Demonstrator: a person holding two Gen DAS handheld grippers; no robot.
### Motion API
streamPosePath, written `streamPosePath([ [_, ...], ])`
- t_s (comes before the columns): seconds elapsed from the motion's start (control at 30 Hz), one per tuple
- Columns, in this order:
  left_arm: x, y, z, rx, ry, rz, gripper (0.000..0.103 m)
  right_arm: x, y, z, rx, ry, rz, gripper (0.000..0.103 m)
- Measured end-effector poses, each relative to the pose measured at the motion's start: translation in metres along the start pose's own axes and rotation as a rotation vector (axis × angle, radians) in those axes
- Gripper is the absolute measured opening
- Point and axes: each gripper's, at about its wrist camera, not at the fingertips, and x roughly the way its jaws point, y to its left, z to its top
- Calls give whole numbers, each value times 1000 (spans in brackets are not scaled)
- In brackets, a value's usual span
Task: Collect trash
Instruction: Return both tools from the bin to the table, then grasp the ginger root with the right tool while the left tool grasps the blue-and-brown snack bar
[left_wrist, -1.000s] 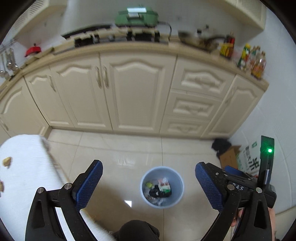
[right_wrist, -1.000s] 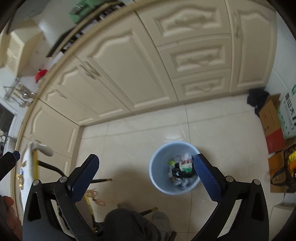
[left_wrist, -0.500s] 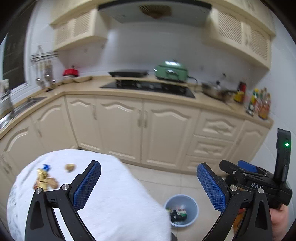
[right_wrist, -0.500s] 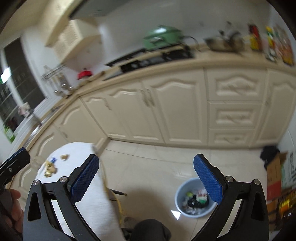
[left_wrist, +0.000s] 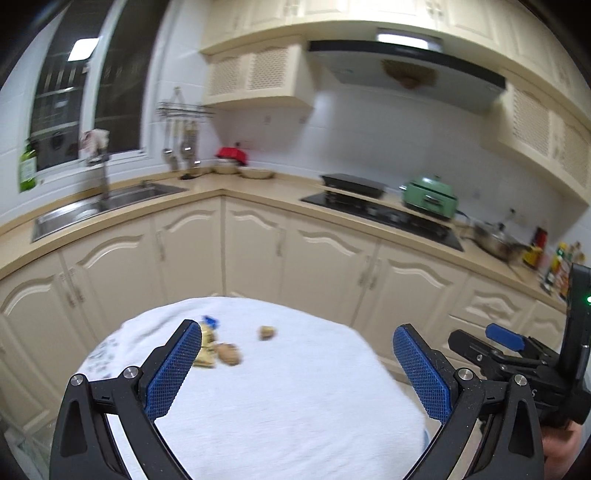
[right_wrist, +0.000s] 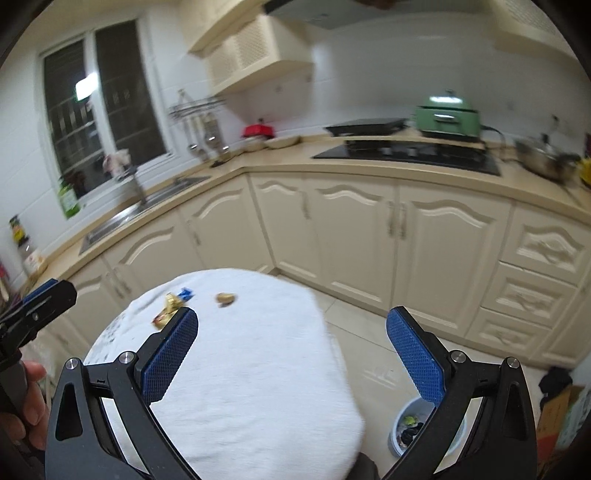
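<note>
Above the white table (left_wrist: 295, 406), both empty claws, left (left_wrist: 297, 373) and right (right_wrist: 291, 352), have swung up from the bin (right_wrist: 400, 430), jaws spread.

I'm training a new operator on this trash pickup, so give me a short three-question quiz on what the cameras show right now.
1. True or false: the left gripper holds a wrapper.
2. Where is the blue bin? A: on the floor beside the table, B: on the counter.
3. Fill in: the scraps lie on a white ___.

Key: 1 false, both the left and the right gripper are open and empty. 2 A. 3 tablecloth.
</note>
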Motion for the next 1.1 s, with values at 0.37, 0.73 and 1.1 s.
streamPosePath([
  [0.37, -25, 55, -15, -90, 36, 135, 102, 56, 92, -8, -164, 117, 126, 103],
  [0.73, 92, 83, 19, -99, 198, 198, 102, 180, 135, -29, -230, 301, 182, 90],
  [1.1, 225, 111, 37, -44, 344, 220, 102, 281, 155, -56, -300, 448, 195, 57],
])
